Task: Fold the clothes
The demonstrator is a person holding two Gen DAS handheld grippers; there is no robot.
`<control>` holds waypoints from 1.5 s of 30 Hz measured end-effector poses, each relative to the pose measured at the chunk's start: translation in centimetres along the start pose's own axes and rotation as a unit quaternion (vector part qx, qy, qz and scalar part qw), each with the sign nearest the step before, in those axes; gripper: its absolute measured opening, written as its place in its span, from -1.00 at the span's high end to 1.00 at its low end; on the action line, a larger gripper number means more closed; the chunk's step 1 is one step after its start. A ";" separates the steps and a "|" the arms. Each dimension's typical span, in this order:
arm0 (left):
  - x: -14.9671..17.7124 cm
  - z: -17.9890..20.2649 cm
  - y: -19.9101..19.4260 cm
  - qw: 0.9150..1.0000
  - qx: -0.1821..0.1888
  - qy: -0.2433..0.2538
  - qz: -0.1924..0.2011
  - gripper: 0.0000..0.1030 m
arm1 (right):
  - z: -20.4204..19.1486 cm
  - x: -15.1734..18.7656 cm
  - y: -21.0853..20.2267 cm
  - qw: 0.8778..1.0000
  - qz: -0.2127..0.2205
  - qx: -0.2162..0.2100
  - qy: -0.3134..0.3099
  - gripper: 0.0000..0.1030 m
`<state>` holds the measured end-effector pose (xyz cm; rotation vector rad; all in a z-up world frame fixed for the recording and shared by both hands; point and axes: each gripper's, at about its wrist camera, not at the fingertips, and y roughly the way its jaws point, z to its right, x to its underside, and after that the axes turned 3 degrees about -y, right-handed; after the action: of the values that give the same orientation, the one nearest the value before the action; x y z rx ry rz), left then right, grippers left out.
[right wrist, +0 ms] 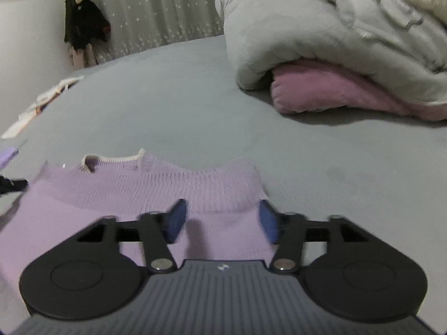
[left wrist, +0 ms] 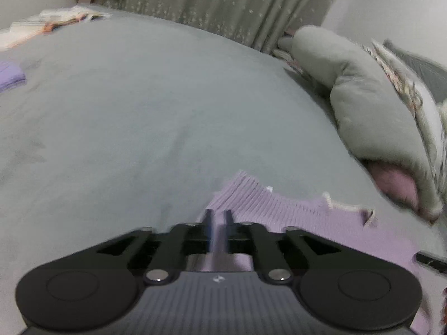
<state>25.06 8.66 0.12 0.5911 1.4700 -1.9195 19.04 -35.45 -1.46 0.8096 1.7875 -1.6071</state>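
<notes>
A lilac knitted sweater lies flat on the grey bed sheet, its ribbed band and a white-trimmed edge facing away from me. My left gripper hovers over the sweater's left end. Its fingers stand a narrow gap apart, and only the knit below shows between them. My right gripper is over the same sweater near its right corner. It is open wide, with blue pads on either side of bare fabric that they do not touch.
A rolled grey duvet with a pink blanket under it fills the right side of the bed. Another lilac piece lies at the far left, with papers beyond it. A starred curtain hangs behind, a dark garment beside it.
</notes>
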 end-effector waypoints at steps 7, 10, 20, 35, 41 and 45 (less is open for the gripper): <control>4.7 5.2 -7.6 0.994 0.057 0.063 0.068 -0.06 | -9.4 2.6 -4.2 0.998 0.046 -0.009 -0.031 -0.26; 8.7 8.7 -7.2 0.990 0.068 0.114 0.054 -0.05 | -14.5 4.4 -3.6 0.997 0.050 -0.034 -0.040 -0.26; 11.0 6.3 -6.6 0.992 0.044 0.110 0.036 0.00 | -10.7 8.3 -4.3 0.999 0.032 -0.019 0.003 -0.57; 11.1 -0.1 -13.3 0.996 0.029 -0.049 -0.069 -0.54 | -7.7 9.9 -11.0 0.996 -0.005 0.006 0.094 -0.59; 7.9 -8.8 -7.9 0.973 0.113 -0.153 -0.131 -0.50 | 4.3 11.5 -9.4 0.961 -0.055 -0.090 0.254 -0.59; 5.6 -11.9 -4.5 0.956 0.181 -0.149 -0.178 -0.41 | 10.4 12.1 -7.8 0.934 -0.074 -0.163 0.308 -0.59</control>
<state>17.58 19.68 -4.00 0.1782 1.0916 -2.4637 5.67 -45.82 -6.85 1.1168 2.5235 -1.1507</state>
